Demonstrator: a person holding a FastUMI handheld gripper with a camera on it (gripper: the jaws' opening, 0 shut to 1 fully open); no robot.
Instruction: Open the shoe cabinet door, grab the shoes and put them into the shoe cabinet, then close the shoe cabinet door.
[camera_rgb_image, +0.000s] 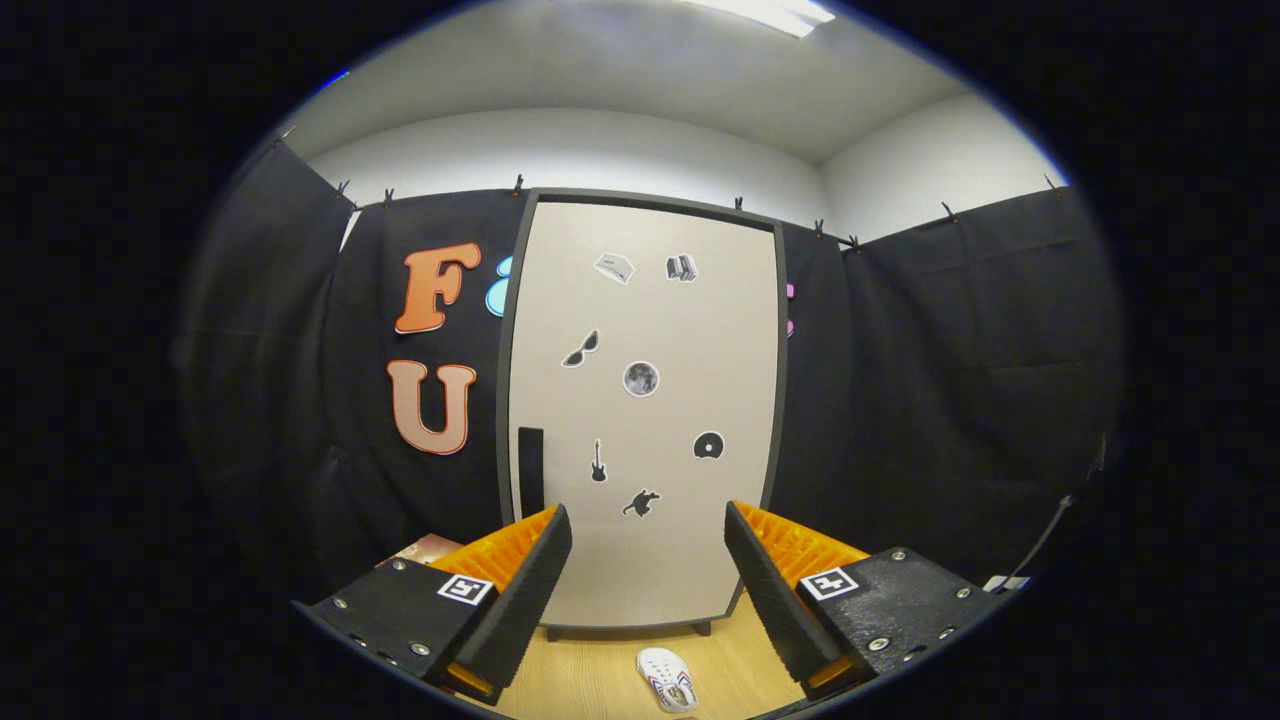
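A tall shoe cabinet (640, 300) stands upright ahead of me against the black cloth wall, its pale door shut and dotted with several small stickers. A dark vertical handle (531, 470) sits low on the door's left side, just above my left finger. A white shoe (668, 679) with coloured trim lies on the wooden floor in front of the cabinet, low between my fingers. My gripper (648, 530) is open with nothing between its fingers, held some way back from the door.
The wooden floor (600, 680) runs from me to the cabinet's short feet. Black cloth walls close the booth on the left and right. A reddish-brown object (428, 547) lies on the floor to the left, behind my left finger.
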